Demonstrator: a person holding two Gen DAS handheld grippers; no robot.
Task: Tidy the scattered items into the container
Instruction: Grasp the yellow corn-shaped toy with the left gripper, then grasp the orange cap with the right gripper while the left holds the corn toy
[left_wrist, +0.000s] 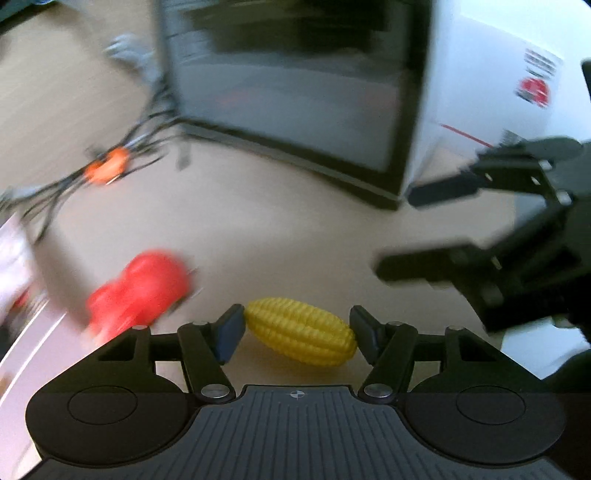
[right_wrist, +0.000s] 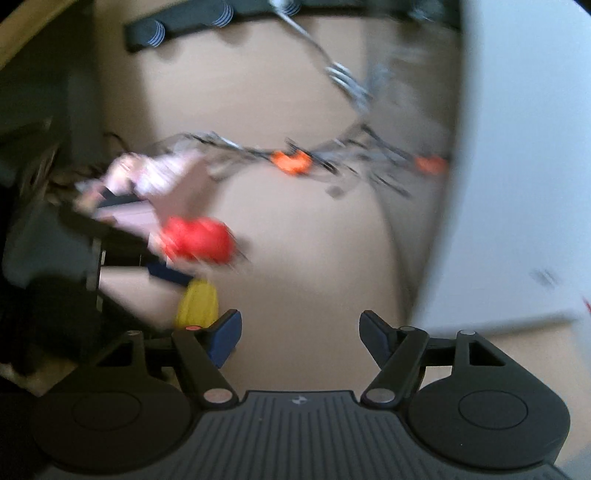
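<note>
While both views smear with motion blur, the yellow toy corn stays sharp enough to serve as the landmark: it lies on the beige tabletop between the two pads of the left gripper. Those fingers sit at either end of the cob, the left pad touching or nearly touching its tip; whether they actually press it I cannot tell.

Far left of the corn, a white and pink printed package lies at the frame edge. Beyond it runs a tangle of dark cables with an orange clip. Just left of the corn, close beside the left finger, sits a red toy, too blurred to identify. Behind the corn, well apart, stands a dark-framed box with an open face, and a white carton with red print stands against its right side. To the corn's right, the right gripper reaches in above the table, its two black fingers spread apart with nothing between them.

From the right wrist view, the corn shows just left of the left blue pad, the red toy beyond it, the cables and clip farther back, a metal fork beyond those, and the white carton fills the right. The right gripper is wide apart and holds nothing.
</note>
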